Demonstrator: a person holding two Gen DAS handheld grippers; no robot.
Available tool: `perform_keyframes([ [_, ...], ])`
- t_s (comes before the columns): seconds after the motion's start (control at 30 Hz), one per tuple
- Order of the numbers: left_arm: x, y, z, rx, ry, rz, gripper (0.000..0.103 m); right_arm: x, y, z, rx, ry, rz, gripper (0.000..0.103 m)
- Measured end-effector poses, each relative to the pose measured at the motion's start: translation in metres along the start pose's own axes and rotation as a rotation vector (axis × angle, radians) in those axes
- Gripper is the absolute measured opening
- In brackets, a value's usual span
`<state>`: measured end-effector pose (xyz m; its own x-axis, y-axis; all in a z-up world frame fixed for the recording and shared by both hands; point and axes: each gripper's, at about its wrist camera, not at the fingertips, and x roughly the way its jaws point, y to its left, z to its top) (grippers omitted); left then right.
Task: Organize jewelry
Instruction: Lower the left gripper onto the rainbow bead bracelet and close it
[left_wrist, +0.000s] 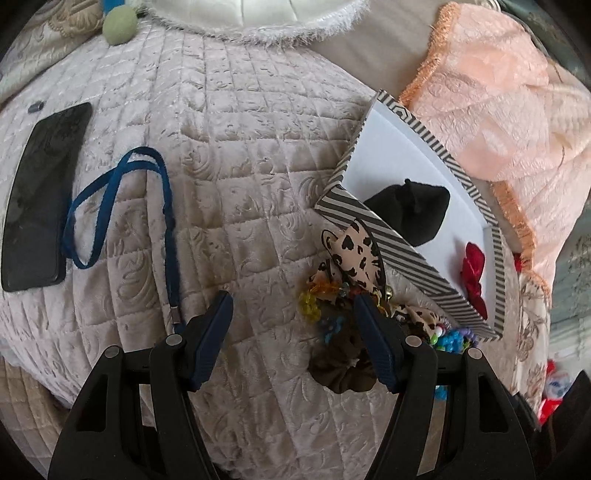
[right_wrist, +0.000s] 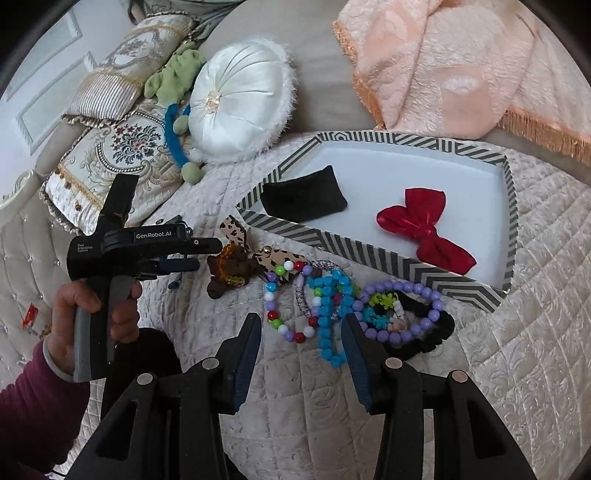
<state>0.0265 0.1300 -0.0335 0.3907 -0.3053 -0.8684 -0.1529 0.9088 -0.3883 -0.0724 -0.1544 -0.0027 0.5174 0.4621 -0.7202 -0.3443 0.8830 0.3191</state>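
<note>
Two grippers are in my hands over a quilted bedspread (right_wrist: 517, 369). My left gripper (left_wrist: 291, 306) has its jaws standing apart, nothing between them; its right finger (left_wrist: 373, 332) lies against the heap of accessories, just beside a brown scrunchie (left_wrist: 340, 369) and a leopard-print bow (left_wrist: 354, 254). Whether that finger actually presses on any piece, I cannot tell from this angle. My right gripper (right_wrist: 301, 328) also has its jaws apart, empty, hovering above the bead bracelets: a turquoise one (right_wrist: 328, 314) lies between the fingertips' line of sight, a multicoloured one (right_wrist: 284, 306) to its left, a lilac one (right_wrist: 406, 310) to its right over a black scrunchie (right_wrist: 439, 332).

Striped tray (right_wrist: 461, 284) sits just behind the heap, touching or nearly touching it. Inside it lie a black velvet cushion (right_wrist: 306, 195) and a red bow (right_wrist: 424, 229), well apart from each other.

Left of the left gripper, a blue lanyard (left_wrist: 122, 206) lies looped beside a dark phone (left_wrist: 40, 195). Beyond the tray, a peach blanket (right_wrist: 461, 62) is bunched up; a round white cushion (right_wrist: 240, 107) lies near the tray's far left corner.
</note>
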Motion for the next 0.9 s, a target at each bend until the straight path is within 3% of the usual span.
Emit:
perform_keyframes([
  [0.37, 0.015, -0.006, 0.008, 0.036, 0.025, 0.02, 0.067, 0.005, -0.006, -0.001, 0.018, 0.016, -0.005, 0.043],
  [0.4, 0.016, -0.009, 0.009, 0.044, 0.016, 0.025, 0.06, 0.004, -0.005, -0.001, 0.015, 0.016, -0.006, 0.043],
  [0.43, 0.017, -0.011, 0.01, 0.052, 0.015, 0.028, 0.043, 0.004, -0.005, -0.001, 0.013, 0.016, -0.008, 0.043],
  [0.5, 0.022, -0.015, 0.008, 0.066, 0.027, 0.045, 0.021, 0.003, -0.006, -0.001, 0.015, 0.014, -0.01, 0.043],
  [0.53, 0.022, -0.017, 0.006, 0.076, 0.026, 0.048, 0.015, 0.002, -0.007, -0.001, 0.018, 0.012, -0.012, 0.043],
  [0.6, 0.019, -0.019, 0.001, 0.089, 0.018, 0.037, 0.009, -0.001, -0.009, 0.0, 0.025, 0.004, -0.015, 0.043],
  [0.9, -0.039, -0.017, -0.039, 0.142, -0.051, -0.018, 0.008, -0.008, -0.007, 0.0, 0.022, -0.016, 0.001, 0.043],
])
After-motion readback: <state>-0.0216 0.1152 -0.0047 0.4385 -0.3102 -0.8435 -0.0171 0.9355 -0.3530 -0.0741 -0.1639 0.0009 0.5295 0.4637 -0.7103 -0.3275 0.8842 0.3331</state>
